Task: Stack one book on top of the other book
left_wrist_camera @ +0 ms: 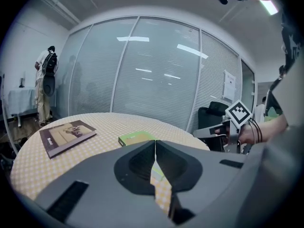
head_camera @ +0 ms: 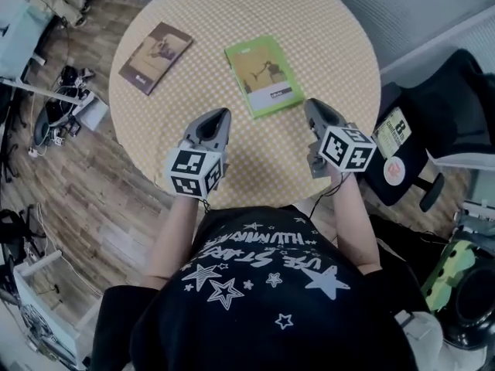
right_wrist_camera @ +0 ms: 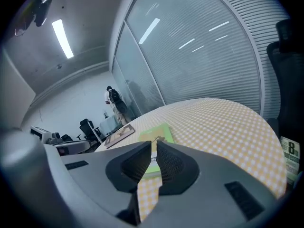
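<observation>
A green book [head_camera: 264,76] lies flat near the middle of the round checkered table [head_camera: 325,29]. A brown book [head_camera: 155,56] lies flat to its left, apart from it. My left gripper [head_camera: 220,117] hovers over the table's near edge, below and left of the green book, jaws shut and empty. My right gripper [head_camera: 313,107] hovers just right of the green book's near corner, also shut and empty. In the left gripper view the brown book [left_wrist_camera: 66,136] and green book [left_wrist_camera: 135,137] lie beyond the shut jaws [left_wrist_camera: 155,144]. The right gripper view shows the green book [right_wrist_camera: 156,134] just past its jaws [right_wrist_camera: 154,144].
A black office chair [head_camera: 433,122] with tags stands right of the table. Cables and gear [head_camera: 62,107] lie on the wooden floor at the left. A person [left_wrist_camera: 43,84] stands far off by the glass wall. The person's dark shirt [head_camera: 263,300] fills the bottom.
</observation>
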Demonstrator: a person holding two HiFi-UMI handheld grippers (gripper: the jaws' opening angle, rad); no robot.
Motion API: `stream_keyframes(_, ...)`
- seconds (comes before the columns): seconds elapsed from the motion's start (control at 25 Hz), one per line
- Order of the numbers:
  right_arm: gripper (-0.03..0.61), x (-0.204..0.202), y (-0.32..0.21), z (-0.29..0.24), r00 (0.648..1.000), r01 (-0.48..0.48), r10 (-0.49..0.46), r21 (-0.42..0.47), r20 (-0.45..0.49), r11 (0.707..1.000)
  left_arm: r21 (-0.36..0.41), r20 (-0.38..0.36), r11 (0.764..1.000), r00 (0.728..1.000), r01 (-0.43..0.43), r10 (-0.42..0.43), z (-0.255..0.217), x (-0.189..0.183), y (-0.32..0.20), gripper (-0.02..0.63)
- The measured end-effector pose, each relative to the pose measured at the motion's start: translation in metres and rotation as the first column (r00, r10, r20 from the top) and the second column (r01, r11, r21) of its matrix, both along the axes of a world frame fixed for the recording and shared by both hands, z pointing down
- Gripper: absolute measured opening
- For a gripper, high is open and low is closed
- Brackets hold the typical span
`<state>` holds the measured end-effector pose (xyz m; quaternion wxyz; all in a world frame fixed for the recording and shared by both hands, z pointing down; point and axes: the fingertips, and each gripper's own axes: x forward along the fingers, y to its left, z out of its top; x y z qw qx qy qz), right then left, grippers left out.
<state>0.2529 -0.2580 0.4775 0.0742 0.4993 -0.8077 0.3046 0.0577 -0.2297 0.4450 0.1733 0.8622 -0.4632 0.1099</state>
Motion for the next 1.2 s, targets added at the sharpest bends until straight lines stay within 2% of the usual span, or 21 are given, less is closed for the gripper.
stream_keyframes(0.16,0.032,0.004,-0.019,0.013,0.999,0.045,-0.044,-0.044,0.015,0.998,-0.07,-0.038,0.996,0.997,0.062,-0.065,0.012,0.005,-0.016,0.011)
stream_keyframes(0.4,0.032,0.008,-0.049,0.039,0.994,0.11,-0.106,-0.107,0.035,0.988,-0.159,-0.021,0.981,0.994,0.107,-0.111,0.039,0.016,-0.036,0.014)
stream_keyframes(0.44,0.034,0.008,-0.052,0.042,0.993,0.117,-0.113,-0.116,0.039,0.986,-0.173,-0.019,0.979,0.994,0.107,-0.112,0.043,0.018,-0.038,0.023)
stream_keyframes(0.52,0.038,0.007,-0.057,0.05,0.991,0.133,-0.127,-0.136,0.053,0.982,-0.207,-0.013,0.973,0.994,0.103,-0.108,0.054,0.023,-0.041,0.134)
stream_keyframes(0.68,0.129,0.006,-0.063,0.063,0.986,0.151,-0.136,-0.184,0.091,0.971,-0.27,-0.008,0.957,0.993,0.111,-0.117,0.073,0.029,-0.047,0.161)
stream_keyframes(1.0,0.152,-0.004,-0.069,0.085,0.972,0.228,-0.205,-0.255,0.111,0.94,-0.376,-0.027,0.919,0.99,0.12,-0.14,0.1,0.038,-0.055,0.24)
stream_keyframes(1.2,0.162,-0.014,-0.074,0.098,0.967,0.254,-0.238,-0.287,0.09,0.924,-0.411,-0.018,0.904,0.991,0.115,-0.135,0.117,0.041,-0.063,0.253)
